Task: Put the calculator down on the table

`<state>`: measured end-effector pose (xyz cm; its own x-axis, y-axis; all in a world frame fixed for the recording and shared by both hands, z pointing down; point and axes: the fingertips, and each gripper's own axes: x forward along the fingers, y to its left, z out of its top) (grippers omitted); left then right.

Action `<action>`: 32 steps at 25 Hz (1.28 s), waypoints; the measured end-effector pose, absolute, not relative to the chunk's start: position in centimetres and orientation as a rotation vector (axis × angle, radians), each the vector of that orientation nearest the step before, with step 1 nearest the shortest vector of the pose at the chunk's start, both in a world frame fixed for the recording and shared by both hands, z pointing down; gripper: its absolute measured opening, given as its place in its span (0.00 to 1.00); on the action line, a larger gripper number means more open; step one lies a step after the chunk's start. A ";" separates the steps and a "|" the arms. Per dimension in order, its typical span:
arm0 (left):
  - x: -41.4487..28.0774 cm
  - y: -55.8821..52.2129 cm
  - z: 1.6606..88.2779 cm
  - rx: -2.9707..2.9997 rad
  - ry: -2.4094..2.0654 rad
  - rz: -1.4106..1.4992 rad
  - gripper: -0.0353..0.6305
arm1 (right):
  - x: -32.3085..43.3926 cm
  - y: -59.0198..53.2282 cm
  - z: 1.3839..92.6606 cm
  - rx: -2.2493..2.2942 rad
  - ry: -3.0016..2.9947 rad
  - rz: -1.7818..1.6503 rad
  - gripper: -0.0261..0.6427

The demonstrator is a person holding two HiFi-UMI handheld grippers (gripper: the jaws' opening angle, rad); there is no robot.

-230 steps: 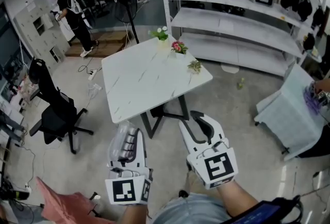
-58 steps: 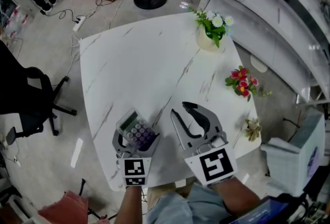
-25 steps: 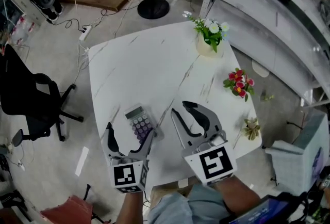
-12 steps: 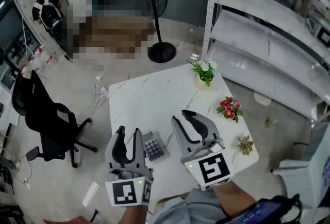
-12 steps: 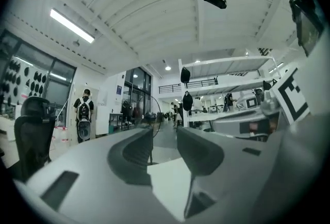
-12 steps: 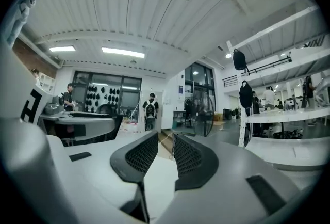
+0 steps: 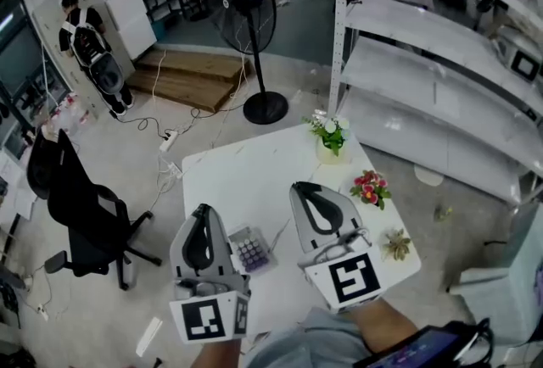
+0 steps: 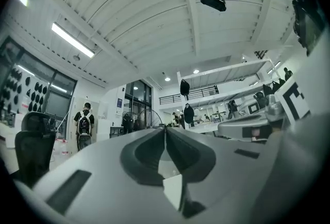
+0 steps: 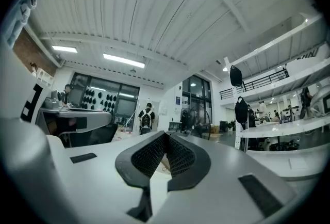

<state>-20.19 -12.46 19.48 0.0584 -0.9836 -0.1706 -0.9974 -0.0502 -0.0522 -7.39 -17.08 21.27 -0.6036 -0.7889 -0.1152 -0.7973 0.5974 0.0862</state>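
Task looks done: calculator (image 7: 251, 249) lies flat on table (image 7: 246, 180), lower-left of top, btwn grippers in frame, nothing gripping it. L gripper (image 7: 202, 210) + R gripper (image 7: 307, 188): jaws just closed, fully together, empty, held above table. Nothing left afaict. Surface: white marble-look top, flower pot (image 7: 329, 140) + red flowers (image 7: 369, 186) at right edge. Room: workshop, fan (image 7: 251, 12) upper center, office chair (image 7: 81, 214) left, shelving (image 7: 424, 61) right.

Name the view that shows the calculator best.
The head view: the calculator lies face up on the white table. Both gripper views look across the room and show none of it.
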 end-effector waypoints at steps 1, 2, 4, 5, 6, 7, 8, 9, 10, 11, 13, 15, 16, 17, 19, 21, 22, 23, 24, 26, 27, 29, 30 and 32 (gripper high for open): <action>-20.1 -12.5 19.4 -2.166 2.046 0.130 0.08 | -7.3 -17.1 21.1 -1.370 2.744 0.198 0.07; -20.0 -12.5 19.3 -2.166 2.043 0.128 0.08 | -7.2 -17.0 21.1 -1.372 2.738 0.197 0.07; -19.9 -12.7 19.3 -2.167 2.041 0.124 0.08 | -7.0 -17.1 20.9 -1.376 2.730 0.202 0.07; -19.9 -12.8 19.4 -2.166 2.043 0.120 0.08 | -6.9 -17.1 20.9 -1.379 2.726 0.212 0.07; -20.0 -12.8 19.4 -2.165 2.047 0.116 0.08 | -6.8 -17.1 20.8 -1.383 2.723 0.223 0.06; -20.0 -12.9 19.5 -2.163 2.051 0.111 0.08 | -6.7 -17.0 20.8 -1.390 2.718 0.232 0.06; -20.1 -12.8 19.5 -2.161 2.056 0.104 0.08 | -6.6 -17.0 20.7 -1.395 2.714 0.234 0.06; -20.1 -12.8 19.5 -2.160 2.058 0.098 0.08 | -6.6 -16.9 20.7 -1.397 2.710 0.231 0.06; -20.1 -12.8 19.5 -2.160 2.058 0.093 0.08 | -6.5 -16.9 20.6 -1.395 2.709 0.226 0.06; -20.1 -12.8 19.6 -2.161 2.058 0.088 0.08 | -6.5 -16.9 20.6 -1.392 2.708 0.223 0.06; -20.1 -12.8 19.7 -2.162 2.056 0.082 0.08 | -6.6 -16.9 20.5 -1.388 2.709 0.218 0.06; -20.1 -12.7 19.6 -2.157 2.056 0.091 0.08 | -6.7 -16.9 20.4 -1.383 2.713 0.218 0.06; -20.1 -12.7 19.6 -2.156 2.059 0.094 0.08 | -6.8 -16.9 20.4 -1.378 2.716 0.219 0.06; -20.1 -12.7 19.6 -2.154 2.064 0.097 0.08 | -6.9 -16.9 20.4 -1.374 2.719 0.220 0.06; -20.2 -12.6 19.5 -2.142 2.068 0.103 0.08 | -7.0 -16.9 20.4 -1.363 2.727 0.221 0.06; -20.3 -12.6 19.5 -2.137 2.075 0.100 0.08 | -7.1 -16.9 20.4 -1.352 2.734 0.221 0.06; -20.4 -12.5 19.6 -2.136 2.080 0.097 0.08 | -7.2 -16.8 20.5 -1.349 2.736 0.220 0.06; -20.5 -12.5 19.7 -2.135 2.084 0.096 0.08 | -7.2 -16.8 20.5 -1.347 2.739 0.218 0.06; -20.6 -12.4 19.7 -2.132 2.088 0.097 0.08 | -7.3 -16.8 20.6 -1.344 2.742 0.215 0.06; -20.7 -12.3 19.8 -2.128 2.094 0.098 0.08 | -7.5 -16.7 20.6 -1.337 2.746 0.212 0.06; -20.8 -12.3 19.8 -2.126 2.095 0.097 0.08 | -7.6 -16.7 20.6 -1.333 2.747 0.211 0.06; -20.9 -12.2 19.7 -2.122 2.095 0.095 0.08 | -7.8 -16.7 20.6 -1.330 2.749 0.209 0.06; -21.0 -12.2 19.7 -2.121 2.096 0.095 0.08 | -7.9 -16.7 20.5 -1.328 2.750 0.209 0.06; -21.2 -12.1 19.6 -2.119 2.101 0.097 0.08 | -8.1 -16.6 20.5 -1.325 2.750 0.210 0.06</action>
